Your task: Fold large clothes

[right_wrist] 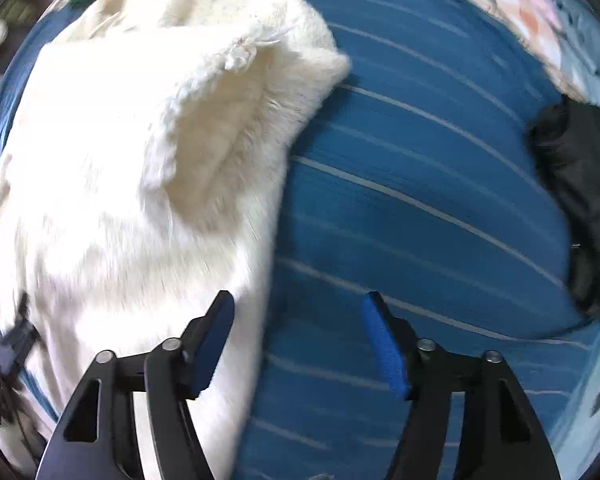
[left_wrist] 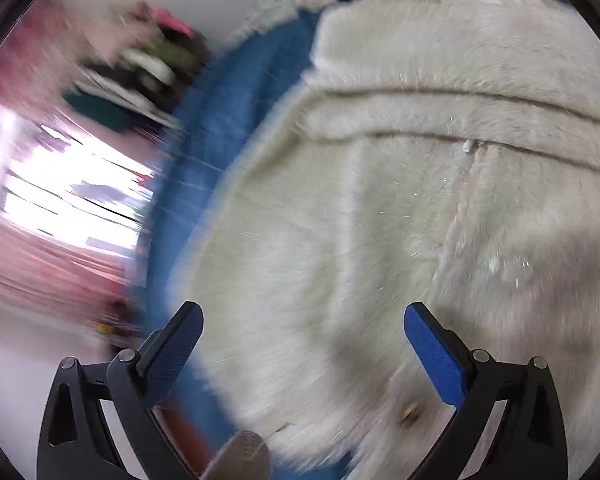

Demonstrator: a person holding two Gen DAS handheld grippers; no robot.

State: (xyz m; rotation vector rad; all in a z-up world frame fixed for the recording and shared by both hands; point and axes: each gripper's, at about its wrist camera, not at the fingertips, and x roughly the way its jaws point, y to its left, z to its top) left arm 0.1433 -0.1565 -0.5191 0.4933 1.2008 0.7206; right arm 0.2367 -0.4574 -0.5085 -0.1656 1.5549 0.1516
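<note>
Lying on striped blue bedding (right_wrist: 420,200), cream fleece garment (left_wrist: 380,220), both tools released, black garment (right_wrist: 580,200) only in right view.

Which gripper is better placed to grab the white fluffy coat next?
Probably the left gripper: its open fingers frame the white fluffy coat. The right gripper mostly frames the blue striped sheet beside the coat's edge.
</note>
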